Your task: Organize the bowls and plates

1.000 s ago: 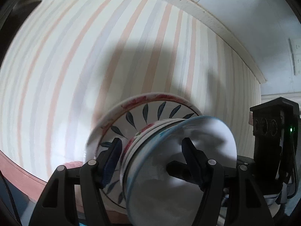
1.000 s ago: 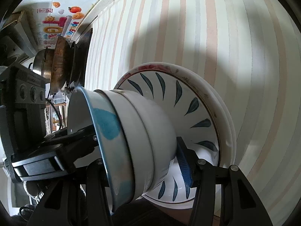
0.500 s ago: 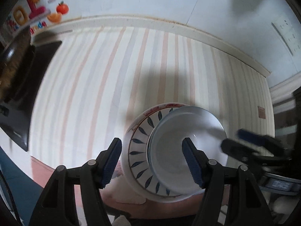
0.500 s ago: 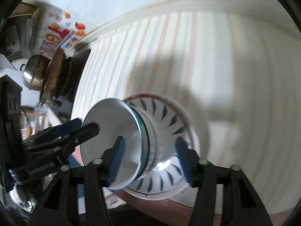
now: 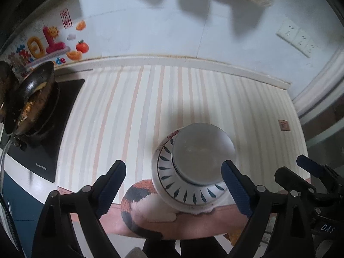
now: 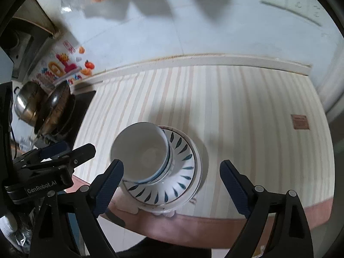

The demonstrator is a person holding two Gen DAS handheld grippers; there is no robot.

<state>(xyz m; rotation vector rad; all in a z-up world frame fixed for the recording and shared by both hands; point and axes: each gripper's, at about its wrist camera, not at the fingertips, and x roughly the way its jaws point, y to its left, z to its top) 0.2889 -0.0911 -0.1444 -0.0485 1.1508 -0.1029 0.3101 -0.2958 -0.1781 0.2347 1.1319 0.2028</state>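
A stack of white bowls [image 5: 203,152] stands on a white plate with blue leaf marks [image 5: 182,191], near the front edge of the striped table [image 5: 133,111]. My left gripper [image 5: 173,168] hangs above the stack with its jaws opening; its pads touch nothing. In the right wrist view the bowls [image 6: 139,152] sit on the left part of the plate [image 6: 185,172]. My right gripper [image 6: 171,165] also hovers above them, jaws opening and empty. Each gripper shows in the other's view: the right gripper [image 5: 309,172] and the left gripper [image 6: 53,157].
A dirty frying pan [image 5: 32,99] sits on a black cooktop [image 5: 49,142] at the table's left end, beside a steel pot [image 6: 28,105]. Stickers [image 5: 49,43] and sockets [image 5: 296,38] are on the back wall. An orange, black and white furry thing [image 5: 139,200] lies below the front edge.
Both grippers have let go of the stacked bowls, spread their jaws wide and risen. The stack now stands alone on the plate, and more of the table and wall shows.
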